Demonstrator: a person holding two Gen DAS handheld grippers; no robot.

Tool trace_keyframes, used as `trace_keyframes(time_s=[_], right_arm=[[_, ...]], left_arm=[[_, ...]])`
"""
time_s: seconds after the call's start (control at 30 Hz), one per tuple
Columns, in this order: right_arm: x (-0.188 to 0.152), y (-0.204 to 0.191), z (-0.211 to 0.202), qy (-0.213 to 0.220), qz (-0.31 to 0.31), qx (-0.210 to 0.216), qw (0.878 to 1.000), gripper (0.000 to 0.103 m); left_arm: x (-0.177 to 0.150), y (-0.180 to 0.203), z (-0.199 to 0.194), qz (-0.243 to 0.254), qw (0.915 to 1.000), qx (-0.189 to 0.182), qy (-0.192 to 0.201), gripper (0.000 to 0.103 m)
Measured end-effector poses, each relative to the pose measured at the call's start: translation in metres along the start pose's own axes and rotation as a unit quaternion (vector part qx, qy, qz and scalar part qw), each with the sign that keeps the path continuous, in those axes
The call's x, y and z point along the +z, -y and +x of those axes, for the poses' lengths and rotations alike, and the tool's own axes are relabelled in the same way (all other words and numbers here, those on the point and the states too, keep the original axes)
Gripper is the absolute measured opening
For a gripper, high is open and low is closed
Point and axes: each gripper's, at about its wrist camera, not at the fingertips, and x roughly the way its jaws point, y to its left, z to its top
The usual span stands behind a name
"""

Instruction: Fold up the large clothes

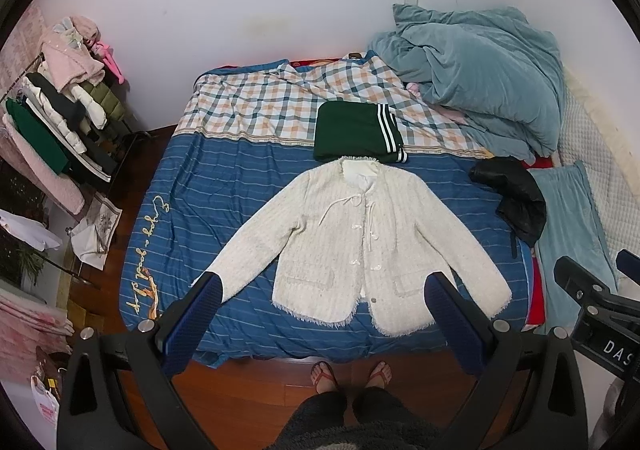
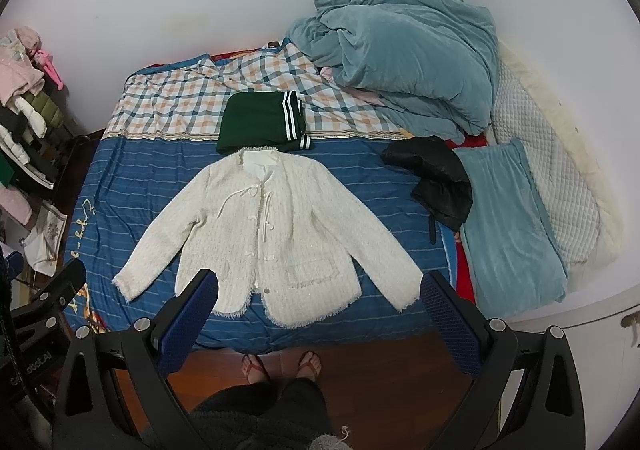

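Got the jacket [image 1: 360, 246] laid flat, sleeves out, so it's ready to fold. Green top [image 1: 356, 131] sits folded right behind it. Both my left gripper [image 1: 322, 290] and right gripper [image 2: 320, 286] hang wide open above its hem, holding nothing.

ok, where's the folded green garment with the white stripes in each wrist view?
Left wrist: folded green garment sits right of centre, in the upper middle, just above the collar of the white jacket.
Right wrist: folded green garment sits left of centre, in the upper middle, again just above the white jacket.
Shared landmark: the crumpled teal duvet, up and right of it in both.
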Motion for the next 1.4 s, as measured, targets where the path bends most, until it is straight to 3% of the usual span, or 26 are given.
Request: trace_keyframes(time_s=[1.4], right_arm=[[0.003, -0.007, -0.009, 0.0, -0.001, 0.004, 1.0, 0.102]], left_arm=[[-0.003, -0.004, -0.002, -0.007, 0.9999, -0.009, 0.001, 0.103]])
